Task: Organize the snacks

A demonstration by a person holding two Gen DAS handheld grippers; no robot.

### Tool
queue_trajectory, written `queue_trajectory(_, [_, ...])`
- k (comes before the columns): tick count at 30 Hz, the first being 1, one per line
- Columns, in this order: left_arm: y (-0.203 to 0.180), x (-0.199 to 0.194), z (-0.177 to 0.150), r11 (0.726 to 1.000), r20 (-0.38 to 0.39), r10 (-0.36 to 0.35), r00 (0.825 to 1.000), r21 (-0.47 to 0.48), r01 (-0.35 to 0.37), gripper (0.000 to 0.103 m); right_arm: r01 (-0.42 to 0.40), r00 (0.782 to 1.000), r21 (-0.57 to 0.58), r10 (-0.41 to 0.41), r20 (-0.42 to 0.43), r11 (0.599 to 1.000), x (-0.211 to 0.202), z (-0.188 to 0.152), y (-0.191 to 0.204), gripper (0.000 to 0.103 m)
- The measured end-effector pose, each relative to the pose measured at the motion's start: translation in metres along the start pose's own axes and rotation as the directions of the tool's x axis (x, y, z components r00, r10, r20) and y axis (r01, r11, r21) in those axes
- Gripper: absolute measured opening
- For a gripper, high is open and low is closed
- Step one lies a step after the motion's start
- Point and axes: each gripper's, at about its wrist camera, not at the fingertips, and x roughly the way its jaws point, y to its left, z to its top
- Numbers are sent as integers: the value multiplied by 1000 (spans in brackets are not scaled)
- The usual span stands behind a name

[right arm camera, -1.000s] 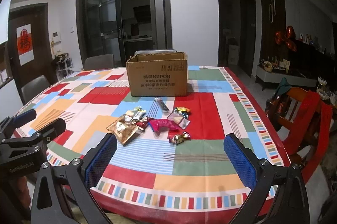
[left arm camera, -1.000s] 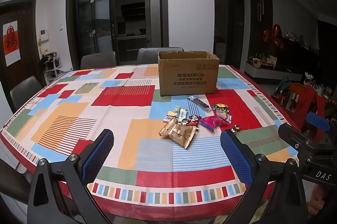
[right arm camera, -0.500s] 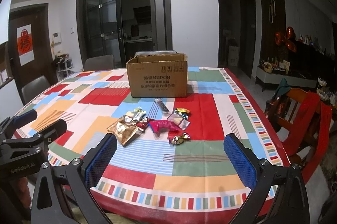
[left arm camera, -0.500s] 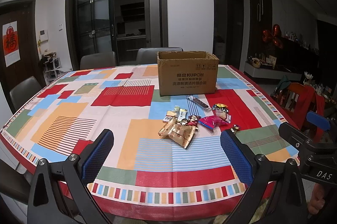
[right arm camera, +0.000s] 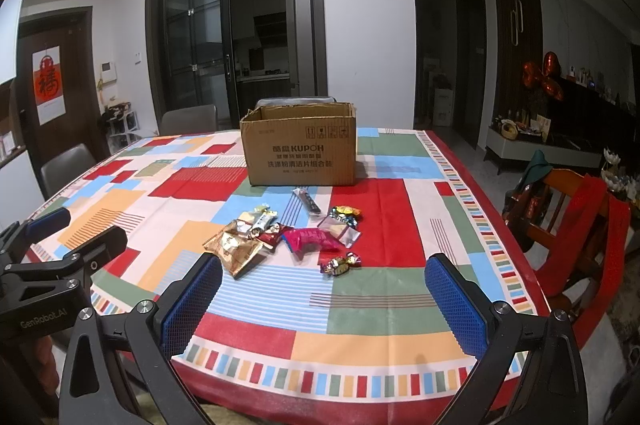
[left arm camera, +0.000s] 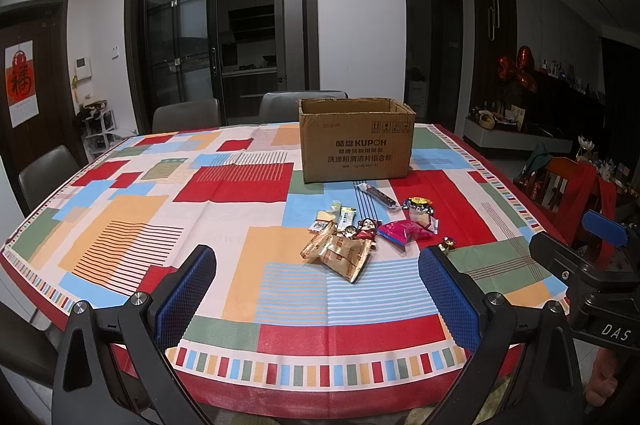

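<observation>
Patchwork-cloth desk [left arm camera: 132, 237] fills both views. One open cardboard box [right arm camera: 298, 153] sits far ahead of both tongs; contents can't be seen. Snack pile [right arm camera: 288, 237] lies between box and tongs, approx. ten small packets. Left tongs [left arm camera: 316, 289] and right tongs [right arm camera: 324, 301] spread wide, holding nothing.

The cardboard box [right arm camera: 298, 149] is matt brown corrugated paper with printed lettering. The patchwork tablecloth [right arm camera: 372, 305] looks like woven cloth with a faint sheen. The snack wrappers [right arm camera: 294, 237] are glossy foil and plastic. The gripper pads [right arm camera: 456, 307] are blue, rough-textured rubber on matt black frames.
</observation>
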Motion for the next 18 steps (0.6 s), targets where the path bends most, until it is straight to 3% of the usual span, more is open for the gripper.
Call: queue_trajectory(18, [0, 0, 0, 1000, 1, 1, 1000, 1, -1, 103, 1, 1000, -2, -1, 5, 1000, 0, -1, 1, 102])
